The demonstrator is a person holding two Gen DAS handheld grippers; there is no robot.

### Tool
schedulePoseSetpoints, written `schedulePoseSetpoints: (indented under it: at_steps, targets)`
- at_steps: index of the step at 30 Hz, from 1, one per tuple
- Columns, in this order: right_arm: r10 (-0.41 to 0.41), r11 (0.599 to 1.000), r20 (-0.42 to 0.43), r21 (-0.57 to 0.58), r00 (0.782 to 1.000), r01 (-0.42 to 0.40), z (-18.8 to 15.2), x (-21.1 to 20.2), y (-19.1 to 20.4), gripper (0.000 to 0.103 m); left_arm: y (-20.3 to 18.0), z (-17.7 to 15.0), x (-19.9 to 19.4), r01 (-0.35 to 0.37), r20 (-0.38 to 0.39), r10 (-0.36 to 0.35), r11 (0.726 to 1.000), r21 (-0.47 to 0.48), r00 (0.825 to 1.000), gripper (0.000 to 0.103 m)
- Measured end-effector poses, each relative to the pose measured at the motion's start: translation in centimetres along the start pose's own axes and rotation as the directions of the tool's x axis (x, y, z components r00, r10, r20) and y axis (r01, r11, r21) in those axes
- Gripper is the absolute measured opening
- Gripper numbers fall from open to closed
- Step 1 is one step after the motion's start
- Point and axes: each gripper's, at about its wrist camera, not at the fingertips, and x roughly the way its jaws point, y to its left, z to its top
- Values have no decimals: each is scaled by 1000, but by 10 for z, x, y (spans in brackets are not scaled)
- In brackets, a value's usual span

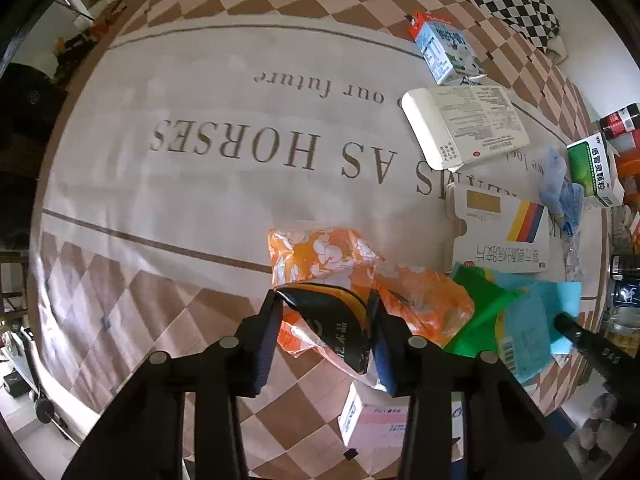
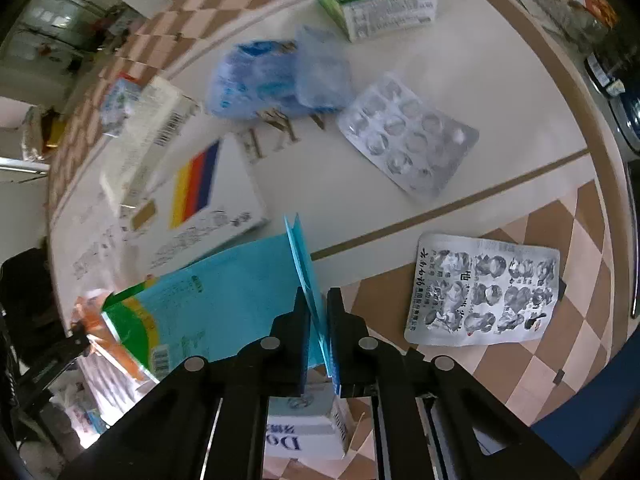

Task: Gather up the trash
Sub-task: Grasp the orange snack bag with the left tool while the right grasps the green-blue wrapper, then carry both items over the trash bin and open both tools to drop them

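Across the cluttered table (image 1: pixel 208 200) I have my left gripper (image 1: pixel 326 320) pinching a black wrapper (image 1: pixel 336 320) and right gripper (image 2: pixel 318 320) pinching blue paper (image 2: pixel 240 288); next, lift both.

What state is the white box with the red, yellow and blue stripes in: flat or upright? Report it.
Flat. The striped white box lies on its broad face on the tablecloth, stripes facing up, with its end flap sticking out.

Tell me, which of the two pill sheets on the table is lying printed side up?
The blister sheet on the brown checks, nearest the right gripper. Its foil shows black print. The other pill sheet, farther away on the white cloth, shows clear bubbles.
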Motion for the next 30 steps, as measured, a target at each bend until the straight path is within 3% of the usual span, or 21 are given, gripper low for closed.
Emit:
schedulePoseSetpoints:
  at_steps: [7, 16, 23, 30]
  targets:
    - [56, 998, 66, -40, 996, -53, 5, -41, 5, 2, -3, -6, -44, -54, 105, 53, 999, 2, 993, 35]
    - [76, 995, 191, -73, 979, -63, -10, -95, 13, 2, -2, -23, -94, -124, 255, 117, 992, 13, 960, 35]
    - [104, 994, 293, -61, 950, -90, -63, -136, 23, 2, 6, -60, -124, -110, 335, 89, 993, 44, 938, 35]
    - [98, 995, 396, -21, 913, -98, -166, -175, 23, 2, 38, -136, -151, -110, 396, 53, 987, 121, 917, 35]
